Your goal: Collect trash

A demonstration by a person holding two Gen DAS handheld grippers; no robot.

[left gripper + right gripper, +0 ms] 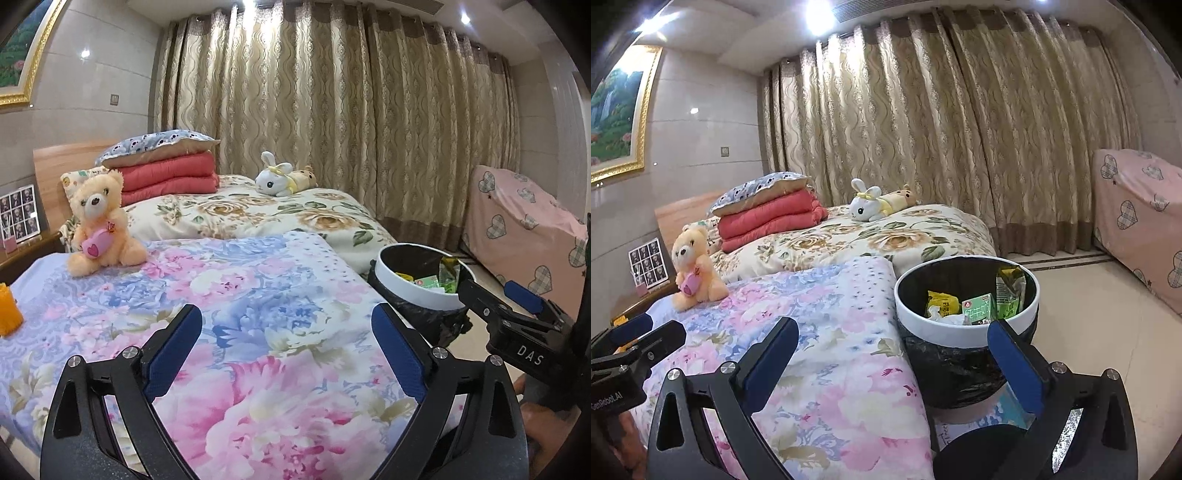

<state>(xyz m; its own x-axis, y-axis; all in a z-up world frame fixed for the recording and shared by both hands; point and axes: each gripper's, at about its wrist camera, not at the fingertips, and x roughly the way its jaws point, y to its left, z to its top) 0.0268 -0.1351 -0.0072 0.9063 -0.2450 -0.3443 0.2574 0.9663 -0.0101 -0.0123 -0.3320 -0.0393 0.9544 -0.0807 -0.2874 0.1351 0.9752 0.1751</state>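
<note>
Sitting at the far left of the bed, a peach plush teddy bear point(99, 225) clutches a pink heart-marked cushion on the pastel floral quilt point(258, 314). Just behind it a folded coral-red blanket point(170, 177) carries a blue-and-white patterned pillow point(155, 146). Further right, a white plush rabbit with a yellow bow point(279, 179) lies on the cream rose-print bedspread point(258, 214), in front of the beige patterned curtains point(332, 110).

The left tongs point(286, 341) hang over the quilt, their blue-padded jaws spread wide with nothing between them. The right tongs point(894, 365) are likewise released and empty, one finger over the quilt, the other in front of the bin.

The round white-rimmed trash bin lined with a black plastic bag point(964, 332) stands on the floor just beside the bed's foot corner. Inside it lie a yellow wrapper point(940, 302), a green drink carton point(979, 310), a green snack packet point(1010, 291) and some crumpled white paper. At the far right stands furniture draped in pink heart-print cloth point(1137, 221).
</note>
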